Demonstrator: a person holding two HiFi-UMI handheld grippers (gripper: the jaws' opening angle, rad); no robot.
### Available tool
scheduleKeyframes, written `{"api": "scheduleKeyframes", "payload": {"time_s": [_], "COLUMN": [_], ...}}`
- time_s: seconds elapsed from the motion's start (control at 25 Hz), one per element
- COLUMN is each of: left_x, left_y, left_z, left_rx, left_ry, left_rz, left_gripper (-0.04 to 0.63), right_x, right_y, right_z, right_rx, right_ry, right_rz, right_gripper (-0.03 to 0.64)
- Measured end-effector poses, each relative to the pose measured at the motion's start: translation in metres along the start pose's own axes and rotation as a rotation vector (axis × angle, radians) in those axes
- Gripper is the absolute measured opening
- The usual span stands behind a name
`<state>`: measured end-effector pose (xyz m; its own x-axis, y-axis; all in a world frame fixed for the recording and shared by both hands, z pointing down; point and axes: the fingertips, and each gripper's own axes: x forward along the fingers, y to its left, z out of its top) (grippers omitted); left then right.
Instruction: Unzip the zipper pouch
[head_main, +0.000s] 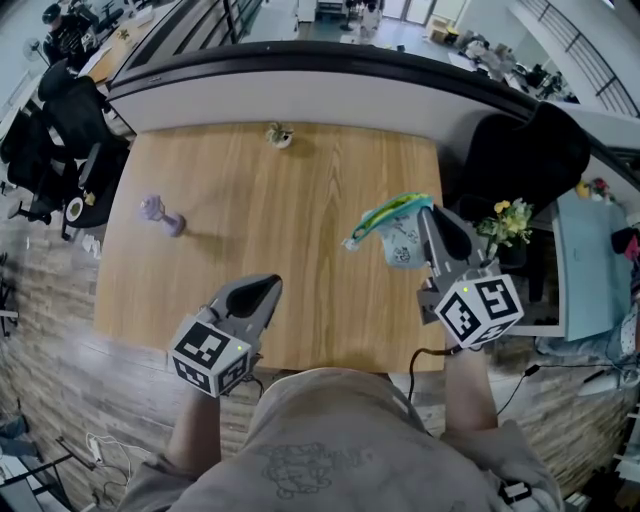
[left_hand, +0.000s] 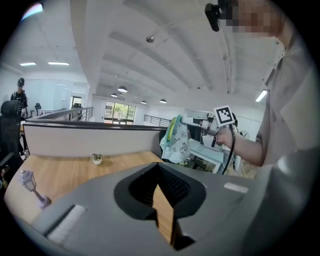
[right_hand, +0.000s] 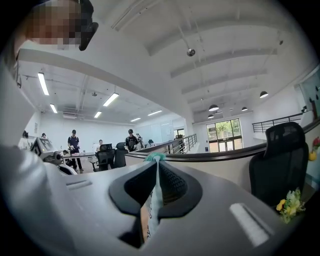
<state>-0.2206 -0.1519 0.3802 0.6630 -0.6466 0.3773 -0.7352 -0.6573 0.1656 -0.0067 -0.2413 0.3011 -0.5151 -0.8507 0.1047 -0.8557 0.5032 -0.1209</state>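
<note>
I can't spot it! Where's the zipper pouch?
In the head view the zipper pouch hangs from the right tongs, above the right side of the wooden table.

I count two grippers, my left gripper (head_main: 270, 285) and my right gripper (head_main: 429, 213); one zipper pouch (head_main: 397, 232); one wooden table (head_main: 300, 220); one purple lamp-post figurine (head_main: 160, 212); one small pale ornament (head_main: 280, 136); one bunch of yellow flowers (head_main: 507, 221); one black chair (head_main: 525, 150) at my right.

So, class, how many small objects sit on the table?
2: a purple figurine near the left edge of the table, a small pale ornament at its far edge. The pouch hangs from the right gripper.
</note>
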Motion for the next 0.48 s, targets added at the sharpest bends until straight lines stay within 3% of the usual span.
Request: {"api": "scheduleKeyframes", "payload": {"time_s": [0.32, 0.48], "left_x": [-0.022, -0.044], "left_y": [0.035, 0.043], "left_z": [0.072, 0.113], "left_rx": [0.053, 0.142], "left_ry": [-0.221, -0.327], "left_rz": [0.169, 0.271], "left_gripper": [0.000, 0.000], "right_x": [0.008, -0.001], "right_y": [0.037, 0.057], "right_z": [0.050, 0.083], "right_rx": [-0.048, -0.107], "right_ry": [-0.103, -0.178], "right_rz": [0.068, 0.077], "right_gripper": [0.020, 0.020]}}
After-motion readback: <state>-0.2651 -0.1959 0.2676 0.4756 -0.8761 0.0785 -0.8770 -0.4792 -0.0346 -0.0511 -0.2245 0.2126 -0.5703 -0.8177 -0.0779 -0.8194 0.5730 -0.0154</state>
